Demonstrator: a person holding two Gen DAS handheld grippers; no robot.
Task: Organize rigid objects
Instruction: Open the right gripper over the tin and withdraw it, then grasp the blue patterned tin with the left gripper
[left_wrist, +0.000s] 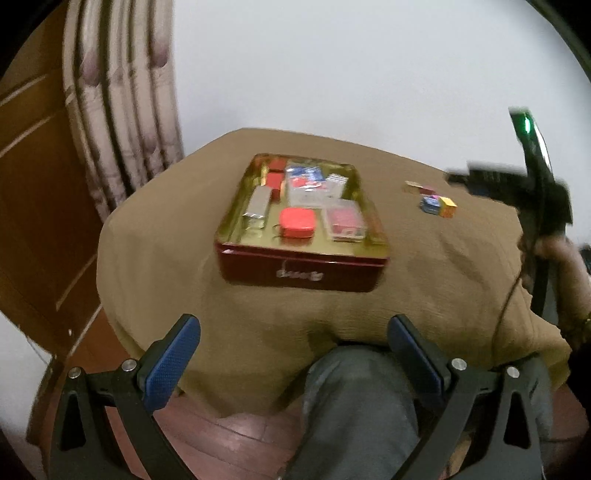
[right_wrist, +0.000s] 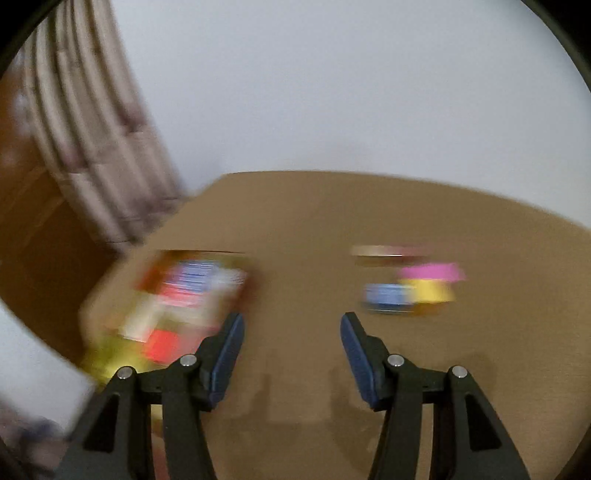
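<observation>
The left tool (left_wrist: 293, 347) hangs wide open and empty above the near edge of the cloth-covered surface (left_wrist: 424, 266), over a person's knee (left_wrist: 354, 398). The right tool (right_wrist: 291, 345), jaws apart with nothing between them, hovers over bare cloth. A red tin (left_wrist: 301, 273) left of it holds card packs and small red boxes; a few small coloured blocks (right_wrist: 410, 291) lie loose to the right, well apart from the tin.

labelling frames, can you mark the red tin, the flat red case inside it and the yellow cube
red tin (left_wrist: 301, 267), left wrist view, on its front wall
flat red case (left_wrist: 297, 221), left wrist view, middle of its top
yellow cube (left_wrist: 448, 206), left wrist view, on its yellow face
</observation>
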